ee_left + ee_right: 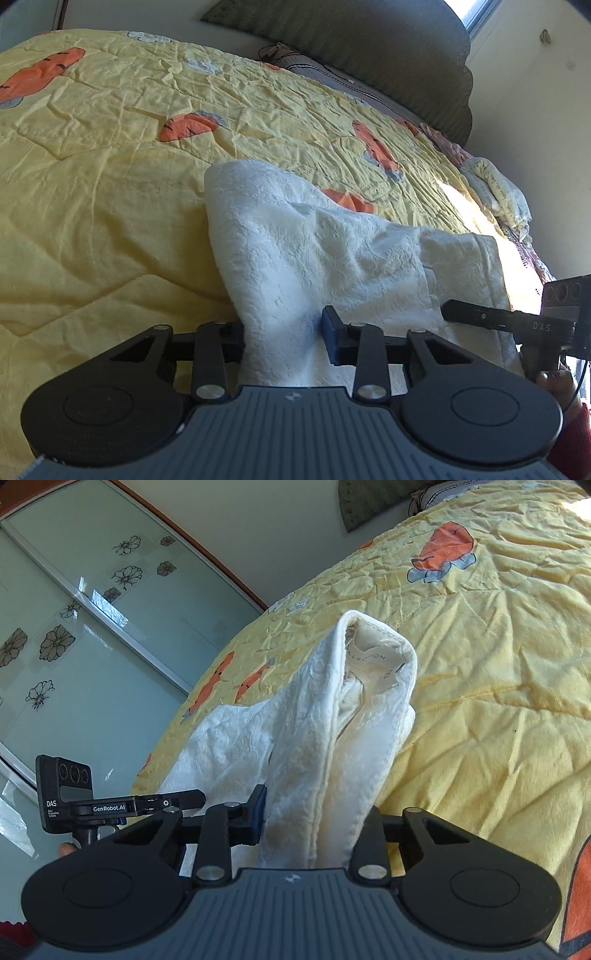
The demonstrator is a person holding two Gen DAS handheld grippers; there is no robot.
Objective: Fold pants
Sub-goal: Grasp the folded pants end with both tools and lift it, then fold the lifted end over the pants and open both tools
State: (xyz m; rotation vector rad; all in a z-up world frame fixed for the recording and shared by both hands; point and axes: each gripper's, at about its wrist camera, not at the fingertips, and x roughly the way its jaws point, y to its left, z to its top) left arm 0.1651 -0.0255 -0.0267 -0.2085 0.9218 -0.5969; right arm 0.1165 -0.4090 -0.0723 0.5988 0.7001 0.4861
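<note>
White, embossed cotton makes up the pants (332, 251), and both claws have a bunch of it. The left gripper (282, 338) has its fingers closed on a gathered wad of the fabric, and from there the cloth rises and spreads away over the yellow quilt (92, 192) with its orange carrot print. The right gripper (314, 823) pinches the waistband end (373, 657), whose open mouth with a printed label stands up past the fingers and points away from the claw, toward the head of the quilt.

Seen from the left wrist, the right gripper sits just beside the pants on their right edge, so the two grips appear close together on neighbouring parts of the garment. The pants hang lifted above the quilt near its near edge, with some cloth draping back onto it. Their long axis appears to run from the two claws outward across the quilt, though how the legs lie cannot be told.
</note>
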